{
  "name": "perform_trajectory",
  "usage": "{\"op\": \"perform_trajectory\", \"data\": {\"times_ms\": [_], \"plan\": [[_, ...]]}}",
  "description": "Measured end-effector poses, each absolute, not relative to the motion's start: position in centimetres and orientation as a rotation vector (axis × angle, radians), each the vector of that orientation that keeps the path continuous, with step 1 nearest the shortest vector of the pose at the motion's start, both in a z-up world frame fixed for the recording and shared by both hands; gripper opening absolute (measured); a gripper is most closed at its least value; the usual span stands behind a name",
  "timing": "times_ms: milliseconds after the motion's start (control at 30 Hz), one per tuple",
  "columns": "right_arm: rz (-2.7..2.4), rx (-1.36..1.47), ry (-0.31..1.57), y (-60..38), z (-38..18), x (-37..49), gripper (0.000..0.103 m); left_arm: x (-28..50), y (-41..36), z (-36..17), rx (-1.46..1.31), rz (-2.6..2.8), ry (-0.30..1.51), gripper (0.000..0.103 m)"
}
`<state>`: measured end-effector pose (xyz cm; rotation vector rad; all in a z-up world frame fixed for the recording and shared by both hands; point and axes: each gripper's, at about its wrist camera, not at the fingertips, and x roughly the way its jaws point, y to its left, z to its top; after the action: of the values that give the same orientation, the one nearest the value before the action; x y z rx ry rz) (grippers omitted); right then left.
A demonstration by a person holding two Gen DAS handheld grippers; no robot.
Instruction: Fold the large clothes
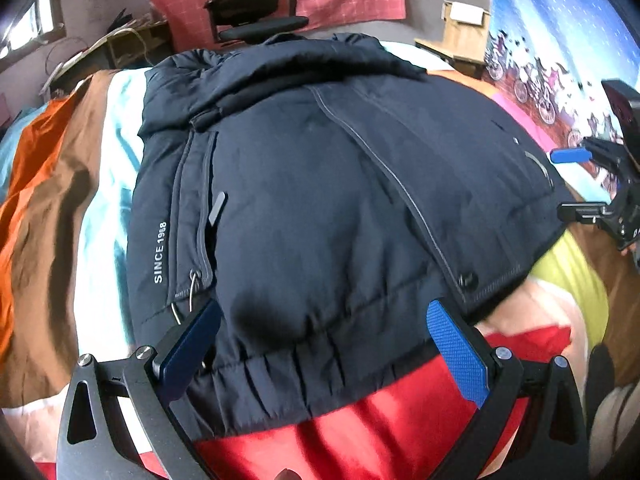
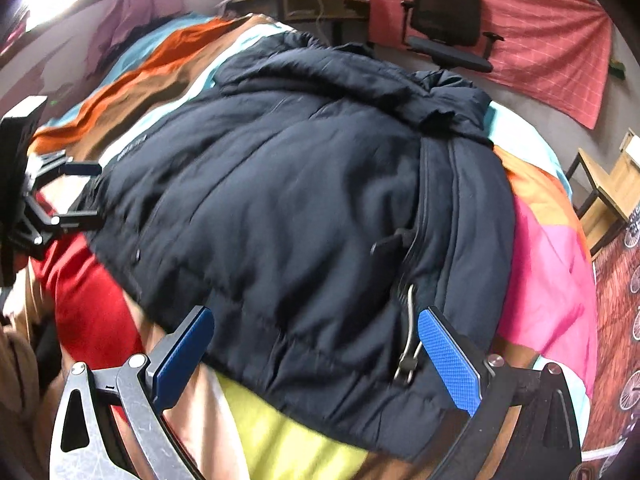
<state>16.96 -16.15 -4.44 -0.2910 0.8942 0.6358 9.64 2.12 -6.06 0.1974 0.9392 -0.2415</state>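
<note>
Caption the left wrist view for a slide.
Open left gripper straddles the hem of a navy puffer jacket lying on a colourful bedspread.

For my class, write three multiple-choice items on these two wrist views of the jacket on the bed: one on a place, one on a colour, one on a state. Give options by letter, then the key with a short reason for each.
1. Where does the jacket lie?
A. On the office chair
B. On the multicoloured bedspread
C. On the wooden table

2. What colour are the pads on the tool fingers?
A. Blue
B. Green
C. White

3. In what state is the left tool?
A. Shut on the hem
C. Shut on nothing
B. Open, fingers on either side of the hem

Key: 1 B, since the bedspread shows all round the jacket, and the office chair stands empty behind; 2 A, since the pads are plainly blue; 3 B, since the left tool's fingers stand wide apart over the jacket's hem.
</note>
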Motion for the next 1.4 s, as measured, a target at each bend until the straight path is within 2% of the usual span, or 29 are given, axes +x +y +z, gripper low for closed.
{"op": "perform_trajectory", "data": {"times_ms": [533,1000,1400], "plan": [[0.648,-0.446,0.954,-15.7,-7.7,15.1,0.103,6.5,3.8,-10.0,0.333,-0.267,1.030,0.101],[0.611,-0.647,0.904,-15.2,-9.9,13.1,0.103,5.6,3.2,-11.5,0.511,-0.119,0.914,0.101],[0.500,-0.826,0.776,-14.6,-11.8,11.3,0.103,5.7,2.6,-12.3,0.556,0.013,0.854,0.101]]}}
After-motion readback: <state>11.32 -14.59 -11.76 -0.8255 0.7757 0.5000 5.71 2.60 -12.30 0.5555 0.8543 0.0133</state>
